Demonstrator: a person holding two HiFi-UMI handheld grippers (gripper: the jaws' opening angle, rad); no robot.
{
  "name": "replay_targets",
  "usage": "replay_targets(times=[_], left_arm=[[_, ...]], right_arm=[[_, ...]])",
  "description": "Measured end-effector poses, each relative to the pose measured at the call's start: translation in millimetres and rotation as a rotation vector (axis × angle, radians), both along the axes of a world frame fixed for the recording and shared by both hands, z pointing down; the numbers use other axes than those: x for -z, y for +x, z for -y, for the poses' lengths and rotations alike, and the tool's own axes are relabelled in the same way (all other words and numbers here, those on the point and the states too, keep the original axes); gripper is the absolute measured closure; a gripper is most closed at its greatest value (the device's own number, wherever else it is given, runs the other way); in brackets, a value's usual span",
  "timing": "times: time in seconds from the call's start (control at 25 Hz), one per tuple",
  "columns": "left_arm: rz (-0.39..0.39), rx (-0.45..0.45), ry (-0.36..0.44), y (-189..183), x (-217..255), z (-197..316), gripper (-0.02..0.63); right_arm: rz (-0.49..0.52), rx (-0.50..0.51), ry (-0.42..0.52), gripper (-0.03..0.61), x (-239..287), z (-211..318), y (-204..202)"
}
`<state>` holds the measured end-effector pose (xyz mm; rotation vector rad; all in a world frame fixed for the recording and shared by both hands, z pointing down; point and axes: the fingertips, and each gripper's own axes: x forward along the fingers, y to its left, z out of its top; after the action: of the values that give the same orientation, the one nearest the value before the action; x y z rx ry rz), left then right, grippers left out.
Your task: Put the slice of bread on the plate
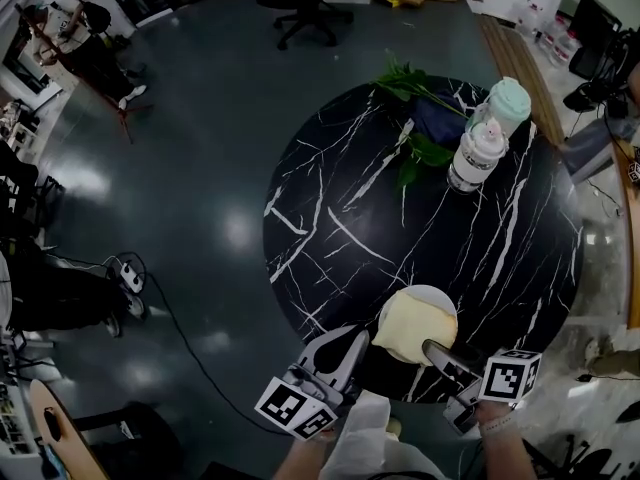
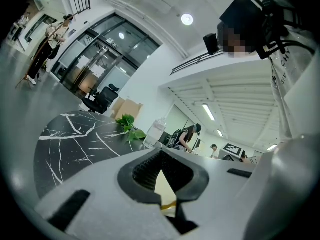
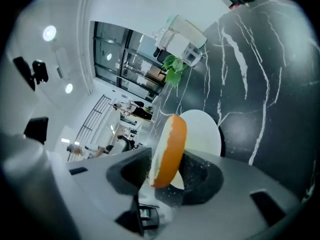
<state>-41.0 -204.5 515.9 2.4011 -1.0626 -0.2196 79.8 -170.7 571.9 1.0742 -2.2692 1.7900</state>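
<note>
Round black counter (image 1: 330,218), white-veined, stands on a glossy grey floor (image 1: 200,168). Its middle and left are bare. Leaves (image 1: 415,118) and two bottles (image 1: 480,153) are grouped at the far right rim.

White plate (image 1: 432,293) sits close to the near rim, well apart from the bottles.

Slice of bread (image 1: 412,326): pale cream face, orange-brown crust, rounded outline. It lies over the plate; contact with the plate cannot be told.

Right gripper (image 1: 438,353): jaws part-open around the slice's near edge. The crust lies against one pad and a gap shows to the other.

Left gripper (image 1: 340,353): just beside the plate at the rim, jaws narrowly apart, nothing in them.
</note>
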Motion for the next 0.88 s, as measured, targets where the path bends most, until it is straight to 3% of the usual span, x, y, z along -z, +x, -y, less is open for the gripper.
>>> replay_targets(times=[0.4,0.68,0.88], left_arm=[[-0.017,-0.016,-0.016,2,-5,-5,0.606],[-0.028,-0.016,-0.028,1,-7,-8,0.606],[-0.033,-0.019,-0.021,1,-3,-10,0.606]], right_arm=[[-0.412,0.102,0.187,0.340,-11,2,10],[-0.727,0.232,0.330,0.282,-16,9,22],[-0.758,0.197,0.365,0.281,-9,12,30]])
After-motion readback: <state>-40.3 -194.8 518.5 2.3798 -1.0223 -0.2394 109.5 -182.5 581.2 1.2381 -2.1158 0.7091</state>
